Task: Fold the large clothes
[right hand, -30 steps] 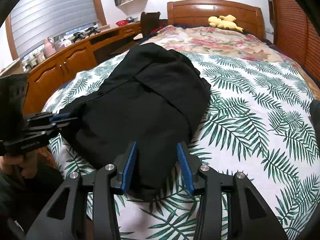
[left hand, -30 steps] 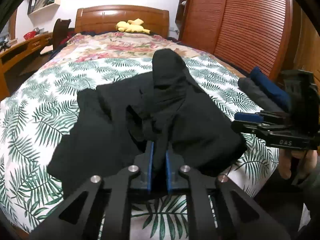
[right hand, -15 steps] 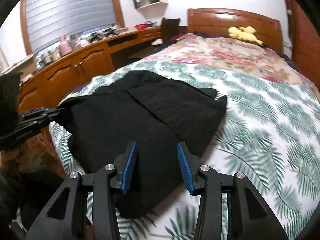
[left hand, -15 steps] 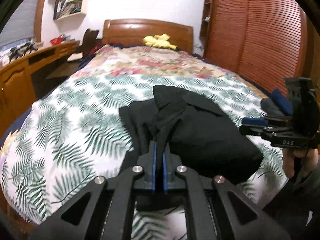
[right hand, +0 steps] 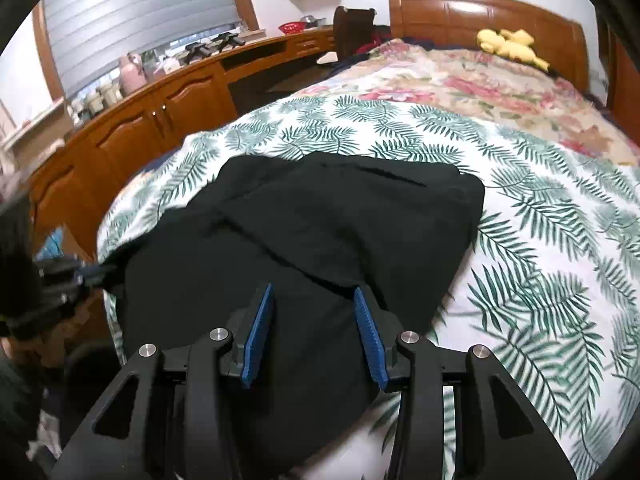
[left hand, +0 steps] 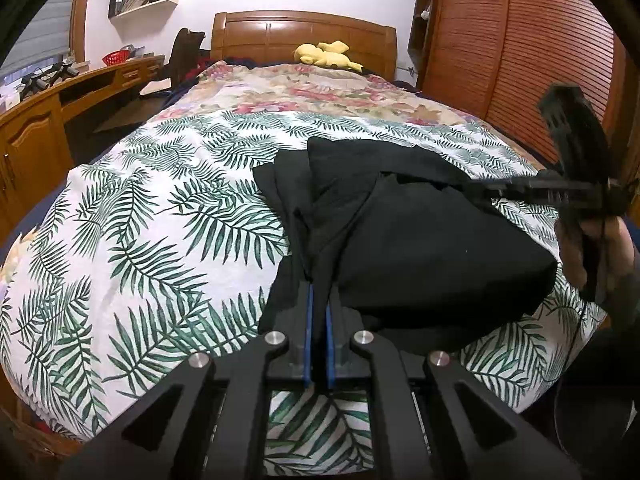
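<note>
A black garment (left hand: 420, 240) lies partly folded on the palm-leaf bedspread (left hand: 160, 220) near the bed's foot. My left gripper (left hand: 317, 300) is shut on its near edge, cloth pinched between the blue pads. In the right wrist view the garment (right hand: 320, 240) spreads under my right gripper (right hand: 314, 292), which is open just above the cloth and holds nothing. The right gripper also shows at the right in the left wrist view (left hand: 560, 190), blurred. The left gripper shows at the far left of the right wrist view (right hand: 80, 272), with cloth pulled to it.
A wooden headboard (left hand: 304, 36) and a yellow plush toy (left hand: 326, 54) are at the far end. A wooden desk with cabinets (right hand: 160, 112) runs along the left. A louvred wardrobe (left hand: 520, 60) stands at the right. A chair (left hand: 186, 58) stands by the desk.
The left gripper has drawn the garment's edge toward the foot of the bed, flattening the raised fold. The right gripper has come in lower over the cloth, still open.
</note>
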A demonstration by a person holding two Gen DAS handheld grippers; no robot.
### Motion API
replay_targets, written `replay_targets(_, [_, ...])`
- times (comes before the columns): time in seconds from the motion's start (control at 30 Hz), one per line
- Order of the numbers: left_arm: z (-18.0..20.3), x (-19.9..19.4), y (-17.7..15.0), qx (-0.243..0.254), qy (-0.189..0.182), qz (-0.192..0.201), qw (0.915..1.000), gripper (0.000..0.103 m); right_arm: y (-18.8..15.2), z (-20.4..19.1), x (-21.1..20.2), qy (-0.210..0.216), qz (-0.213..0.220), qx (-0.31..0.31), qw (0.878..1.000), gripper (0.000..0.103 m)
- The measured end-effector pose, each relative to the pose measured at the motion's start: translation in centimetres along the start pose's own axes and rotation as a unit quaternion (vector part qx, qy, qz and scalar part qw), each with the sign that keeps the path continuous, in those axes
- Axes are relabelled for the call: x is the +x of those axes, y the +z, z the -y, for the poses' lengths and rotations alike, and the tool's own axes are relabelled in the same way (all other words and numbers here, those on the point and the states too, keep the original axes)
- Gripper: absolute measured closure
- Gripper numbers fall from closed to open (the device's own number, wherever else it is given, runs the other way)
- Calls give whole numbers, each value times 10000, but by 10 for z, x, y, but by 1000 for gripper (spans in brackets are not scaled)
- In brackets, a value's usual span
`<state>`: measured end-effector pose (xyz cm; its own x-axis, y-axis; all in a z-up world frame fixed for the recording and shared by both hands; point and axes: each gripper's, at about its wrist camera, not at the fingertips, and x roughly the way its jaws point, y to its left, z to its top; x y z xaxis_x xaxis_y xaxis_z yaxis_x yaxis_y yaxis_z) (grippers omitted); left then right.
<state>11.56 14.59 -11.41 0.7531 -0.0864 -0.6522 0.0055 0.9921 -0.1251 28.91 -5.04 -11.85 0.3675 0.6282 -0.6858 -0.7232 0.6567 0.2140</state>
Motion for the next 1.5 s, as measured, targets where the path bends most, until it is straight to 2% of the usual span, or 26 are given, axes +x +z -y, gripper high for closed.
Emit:
replay_targets(0.17, [1, 3, 0, -22, 21, -45, 10000, 99, 17, 10, -10, 323, 223, 88, 9992, 57])
replay_targets(0.3, [3, 4, 1, 30, 80, -69, 9999, 99, 28, 24, -3, -123, 289, 103, 9995, 53])
replay_targets(0.4, [4, 6, 1, 64, 128, -111, 9998, 99, 33, 50, 23, -466, 108, 246, 9986, 51])
replay_targets(0.57, [7, 6, 2, 120, 177, -190, 9996, 99, 26, 95, 43, -352, 65, 807, 9961, 37])
replay_targets(0.63, [8, 6, 3, 105, 187, -220, 9995, 99, 25, 106, 49, -252, -6, 918, 9955, 27])
replay_targets(0.73, [7, 4, 6, 23, 187, -314, 9993, 99, 24, 115, 56, -142, -85, 1117, 9936, 21])
replay_targets(1.0, [8, -19, 3, -113, 211, -472, 9986, 95, 19, 120, 70, 286, -296, 1417, 9891, 20])
replay_targets(1.17, [12, -21, -5, -140, 195, -652, 9976, 82, 13, 125, 71, 441, -291, 1470, 9877, 20])
replay_targets(1.33, [11, -9, -10, -244, 258, -771, 9964, 75, 12, 121, 69, 366, -251, 1431, 9887, 20])
replay_targets(1.43, [10, 7, -16, -290, 267, -1040, 9938, 74, 12, 117, 67, 284, -238, 1365, 9899, 20])
replay_targets(1.5, [10, 11, -20, -309, 278, -1071, 9934, 73, 11, 116, 67, 265, -226, 1347, 9903, 20])
